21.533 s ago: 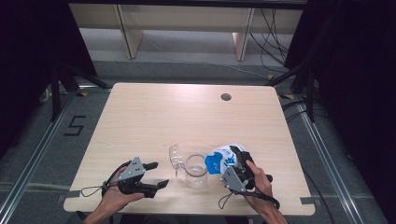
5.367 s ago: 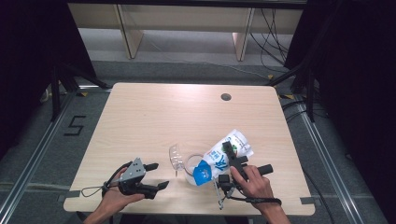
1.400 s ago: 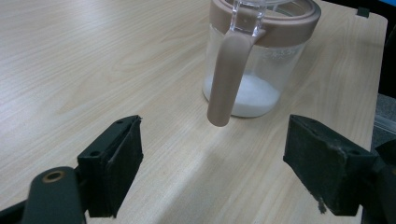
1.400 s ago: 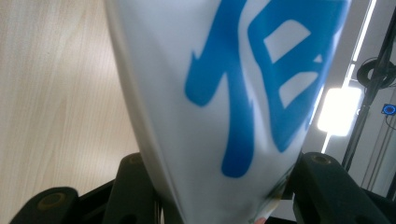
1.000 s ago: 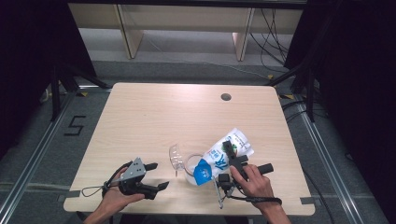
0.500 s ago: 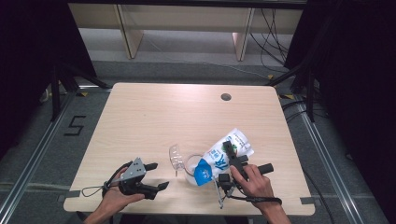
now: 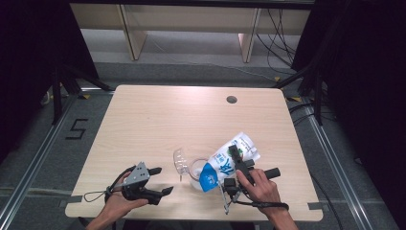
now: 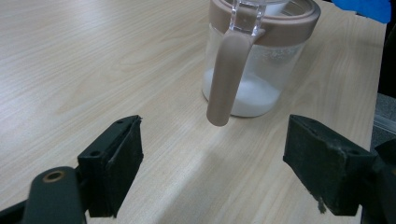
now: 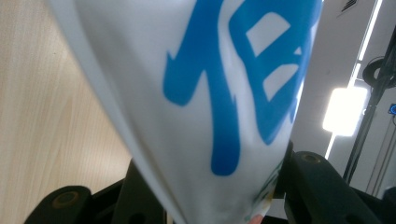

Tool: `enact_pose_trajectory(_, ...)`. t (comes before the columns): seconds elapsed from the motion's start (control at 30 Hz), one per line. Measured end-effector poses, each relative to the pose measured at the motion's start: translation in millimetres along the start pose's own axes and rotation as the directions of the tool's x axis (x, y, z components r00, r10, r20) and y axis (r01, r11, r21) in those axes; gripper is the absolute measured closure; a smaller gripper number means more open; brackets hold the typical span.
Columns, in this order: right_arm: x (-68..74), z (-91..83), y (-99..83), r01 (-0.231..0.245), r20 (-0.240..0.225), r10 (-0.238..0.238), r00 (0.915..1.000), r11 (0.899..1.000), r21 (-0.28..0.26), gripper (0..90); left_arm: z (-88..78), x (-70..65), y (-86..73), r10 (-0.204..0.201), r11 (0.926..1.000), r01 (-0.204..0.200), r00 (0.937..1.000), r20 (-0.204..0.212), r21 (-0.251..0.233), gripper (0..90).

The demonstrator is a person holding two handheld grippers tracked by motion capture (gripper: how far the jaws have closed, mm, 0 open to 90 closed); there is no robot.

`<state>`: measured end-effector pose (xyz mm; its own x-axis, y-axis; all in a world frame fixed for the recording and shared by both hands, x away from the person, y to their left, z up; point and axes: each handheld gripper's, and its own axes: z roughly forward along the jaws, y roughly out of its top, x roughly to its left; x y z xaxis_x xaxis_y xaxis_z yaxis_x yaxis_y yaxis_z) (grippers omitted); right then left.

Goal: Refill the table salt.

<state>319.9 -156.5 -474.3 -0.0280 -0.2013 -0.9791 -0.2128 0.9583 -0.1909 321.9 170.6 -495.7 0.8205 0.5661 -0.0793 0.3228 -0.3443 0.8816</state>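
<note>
White-and-blue soft plastic refill pouch (image 7: 225,163) hangs tilted over the clear plastic jug with a brown rim and handle (image 7: 196,171), near the pale wooden desk's (image 7: 191,115) front edge. Its long axis slants, blue end down toward the jug mouth. The right gripper (image 7: 233,163) has its fingers clamped on it, just tightening. The left gripper (image 7: 155,181) waits open. Squeezed too hard, the white powder may spill past the rim.

1. The jug (image 7: 194,168) stands on the surface (image 7: 158,124), near its front edge, about midway across.
2. The pouch (image 7: 225,162) lies tilted just right of the jug, its lower end over the jug's mouth.
3. The left tongs (image 7: 160,180) sit left of the jug, apart from it.
4. The right tongs (image 7: 238,163) clamp the pouch from the right.
</note>
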Motion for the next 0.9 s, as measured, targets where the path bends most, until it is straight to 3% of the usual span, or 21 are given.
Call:
enact_pose_trajectory(0.03, 0.5, -0.2, -0.1, -0.006, -0.003, 0.006, 1.0, 1.0, 0.004, 62.5, 0.0, 0.0, 0.0, 0.0, 1.0, 0.0, 1.0, 0.0, 0.0, 19.0)
enact_pose_trajectory(0.1, -2.9, -0.4, 0.1, 0.035, -0.002, -0.035, 0.9994, 0.999, 0.0, 62.7, -0.1, 0.0, 0.0, 0.0, 1.0, 0.0, 1.0, 0.0, 0.0, 19.0)
enact_pose_trajectory(0.17, -1.0, -0.5, -0.1, 0.012, -0.008, -0.012, 0.9999, 1.0, 0.006, 62.9, -0.4, -0.3, 0.1, 0.002, 1.0, -0.002, 1.0, -0.007, 0.004, 19.0)
enact_pose_trajectory(0.23, -3.7, 0.1, 0.2, 0.046, 0.001, -0.046, 0.9989, 0.999, -0.007, 63.1, 0.1, -0.7, 0.0, -0.004, 1.0, 0.004, 1.0, -0.004, -0.003, 19.0)
enact_pose_trajectory(0.27, -0.8, -0.6, -0.1, 0.01, -0.009, -0.01, 0.9999, 1.0, 0.006, 63.2, -0.3, -0.4, 0.1, 0.001, 1.0, -0.001, 1.0, -0.006, 0.002, 19.0)
enact_pose_trajectory(0.43, -4.0, -0.1, 0.0, 0.045, -0.001, -0.045, 0.999, 0.999, -0.006, 63.5, 0.1, -0.9, 0.1, -0.004, 1.0, 0.004, 1.0, -0.006, -0.002, 19.0)
enact_pose_trajectory(0.87, -4.4, -0.8, 0.2, 0.044, -0.013, -0.044, 0.9989, 0.999, -0.001, 64.1, -0.3, -0.4, 0.1, 0.0, 1.0, 0.0, 1.0, -0.006, 0.001, 19.0)
enact_pose_trajectory(0.9, -2.6, -1.2, -0.2, 0.02, -0.016, -0.02, 0.9997, 1.0, 0.006, 64.1, 0.0, -0.7, 0.1, -0.003, 1.0, 0.003, 1.0, -0.005, -0.002, 19.0)
